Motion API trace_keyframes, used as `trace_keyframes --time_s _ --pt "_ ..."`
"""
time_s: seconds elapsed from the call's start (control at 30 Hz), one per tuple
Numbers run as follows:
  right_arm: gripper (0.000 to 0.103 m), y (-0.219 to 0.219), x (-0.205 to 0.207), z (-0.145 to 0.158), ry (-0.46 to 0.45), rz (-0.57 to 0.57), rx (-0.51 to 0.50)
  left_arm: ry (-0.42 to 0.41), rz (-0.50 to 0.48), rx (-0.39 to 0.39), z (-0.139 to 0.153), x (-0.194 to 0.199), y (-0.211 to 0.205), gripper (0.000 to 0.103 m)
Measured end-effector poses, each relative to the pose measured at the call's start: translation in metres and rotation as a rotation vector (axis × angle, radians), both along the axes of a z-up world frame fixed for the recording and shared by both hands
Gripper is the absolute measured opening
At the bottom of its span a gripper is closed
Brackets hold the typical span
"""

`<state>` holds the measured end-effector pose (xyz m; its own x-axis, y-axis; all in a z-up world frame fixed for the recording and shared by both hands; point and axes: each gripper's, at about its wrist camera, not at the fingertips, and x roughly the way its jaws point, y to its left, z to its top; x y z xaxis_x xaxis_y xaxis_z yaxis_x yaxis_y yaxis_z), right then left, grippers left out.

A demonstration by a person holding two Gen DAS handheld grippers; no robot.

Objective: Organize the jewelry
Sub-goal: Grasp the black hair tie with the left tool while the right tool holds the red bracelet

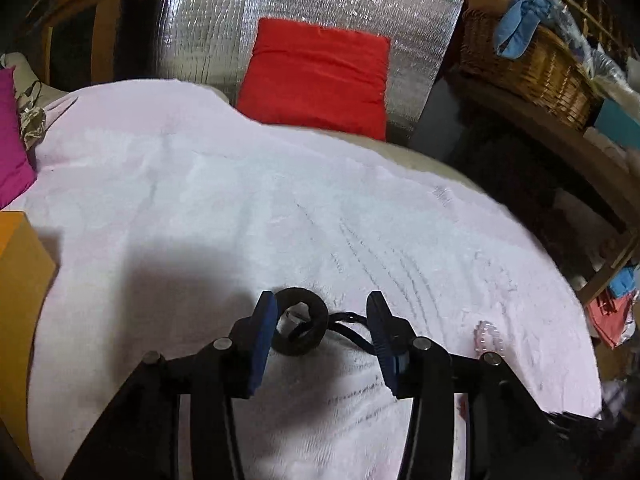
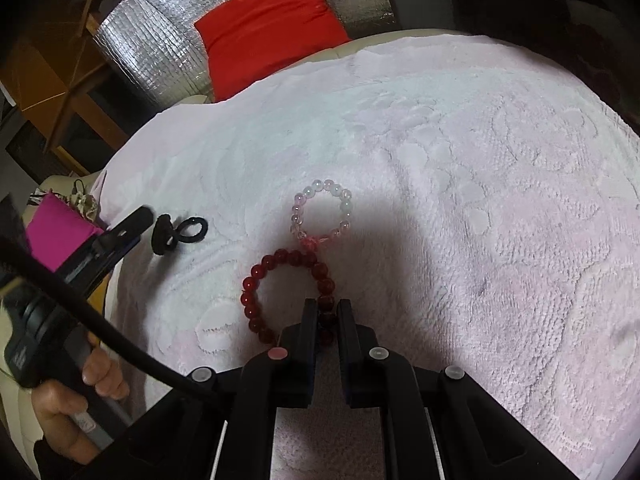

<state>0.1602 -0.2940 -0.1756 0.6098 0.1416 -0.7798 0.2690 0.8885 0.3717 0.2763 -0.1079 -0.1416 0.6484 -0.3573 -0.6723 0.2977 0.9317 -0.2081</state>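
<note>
A: Since the red bracelet (image 2: 288, 300) is a loop of hard round beads on a cord, I judge it light and floppy as a whole, though each bead looks stiff and glossy, so likely slippery. Where is it held?

B: The right hand-held gripper (image 2: 326, 312) is clamped on the near side of the loop, its fingers almost together with a bead or two pinched between them. The rest lies flat on the pink towel (image 2: 500, 200). Pinching across the cord between beads would slip less, I think, than squeezing a bead's crown.

A: And the pale bracelet (image 2: 322, 212)?

B: It lies just beyond the red one, nearly touching it at a pink knot. Its beads are clear to pearly white, smaller, and it looks just as light.

A: What about the black piece (image 1: 298, 326)?

B: It looks like two soft dark rings with a thin cord trailing off, lying on the towel between the fingers of the left hand-held gripper (image 1: 322, 328). Those fingers stand apart; neither pad presses on it. It seems matte and yielding, easy to take at either ring.

A: Fragile?

B: The cords perhaps; I would not tug them.
</note>
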Motion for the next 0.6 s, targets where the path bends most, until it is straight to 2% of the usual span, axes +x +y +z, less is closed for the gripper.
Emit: trace_keyframes --time_s 0.03,0.07,0.1,0.27,0.37,0.5,0.6 --pt "0.011 0.001 -0.002 0.000 0.000 0.003 -0.005 0.011 0.000 0.010 -0.002 0.002 -0.002 0.038" --pt "0.011 0.002 -0.002 0.000 0.000 0.003 -0.005 0.028 -0.001 0.027 -0.006 0.005 -0.004 0.015" --pt "0.011 0.001 -0.003 0.001 0.002 0.004 -0.004 0.050 -0.001 0.049 -0.011 0.006 -0.005 0.008" --pt "0.013 -0.001 -0.004 0.001 0.015 0.006 0.007 0.068 0.011 0.067 -0.007 0.002 0.003 0.007" --pt "0.015 -0.001 -0.002 0.003 0.019 0.004 0.006 0.090 0.021 0.054 -0.001 -0.003 0.017 0.007" --pt "0.015 0.001 0.000 0.009 0.011 0.014 0.008 0.130 0.009 -0.010 0.002 -0.020 0.037 0.007" --pt "0.017 -0.004 -0.003 0.013 -0.010 -0.006 0.022 0.117 -0.019 0.006 0.007 -0.035 0.043 0.007"
